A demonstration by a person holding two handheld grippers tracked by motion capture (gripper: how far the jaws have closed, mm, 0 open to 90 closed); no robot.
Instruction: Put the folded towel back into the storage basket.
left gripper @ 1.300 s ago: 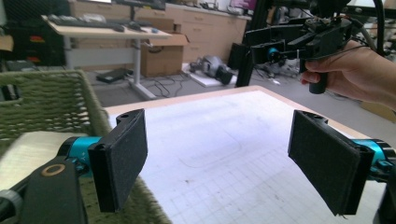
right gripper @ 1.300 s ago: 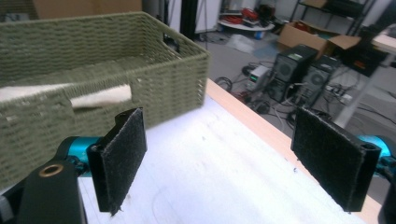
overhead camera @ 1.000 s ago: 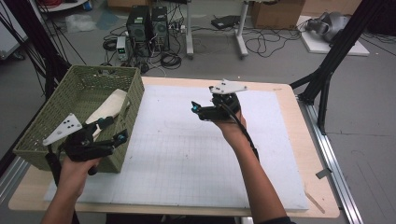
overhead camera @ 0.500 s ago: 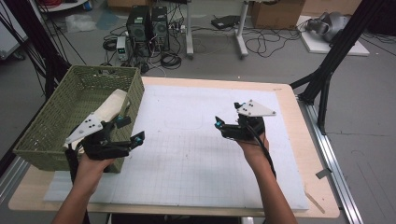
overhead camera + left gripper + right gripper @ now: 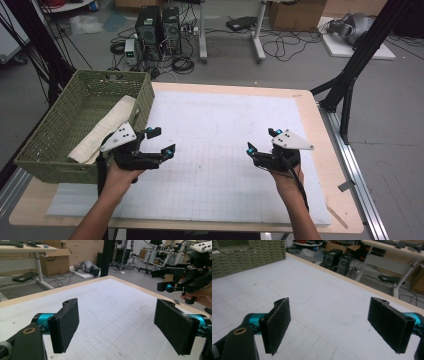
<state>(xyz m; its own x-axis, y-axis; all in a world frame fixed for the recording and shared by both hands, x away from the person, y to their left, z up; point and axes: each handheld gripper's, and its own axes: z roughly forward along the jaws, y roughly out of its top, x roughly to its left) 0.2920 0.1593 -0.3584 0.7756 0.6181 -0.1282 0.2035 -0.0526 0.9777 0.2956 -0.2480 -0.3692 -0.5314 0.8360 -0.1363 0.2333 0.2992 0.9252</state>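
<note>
My left gripper (image 5: 162,141) hangs open over the left part of the white gridded mat (image 5: 215,125), just right of a green wicker basket (image 5: 55,130). A cream folded cloth (image 5: 102,131) lies in the basket, leaning on its right wall. Over the right part of the mat my right gripper (image 5: 261,140) is open too. In the left gripper view the jaws of the left gripper (image 5: 117,325) stand wide apart with bare mat (image 5: 112,305) between them, and the right gripper (image 5: 163,280) shows farther off. The right gripper view has the right gripper (image 5: 329,325) spread over the mat (image 5: 312,297), the basket (image 5: 247,257) far left.
The wooden table edge (image 5: 310,107) borders the mat. Black frame legs (image 5: 350,75) rise at the right and a dark stand (image 5: 30,60) at the left. Computer towers (image 5: 157,25) and cables lie on the floor beyond the table.
My left gripper has moved right, from beside the basket's front corner out over the mat. My right gripper has drawn back toward the near right part of the mat. Both stay open.
</note>
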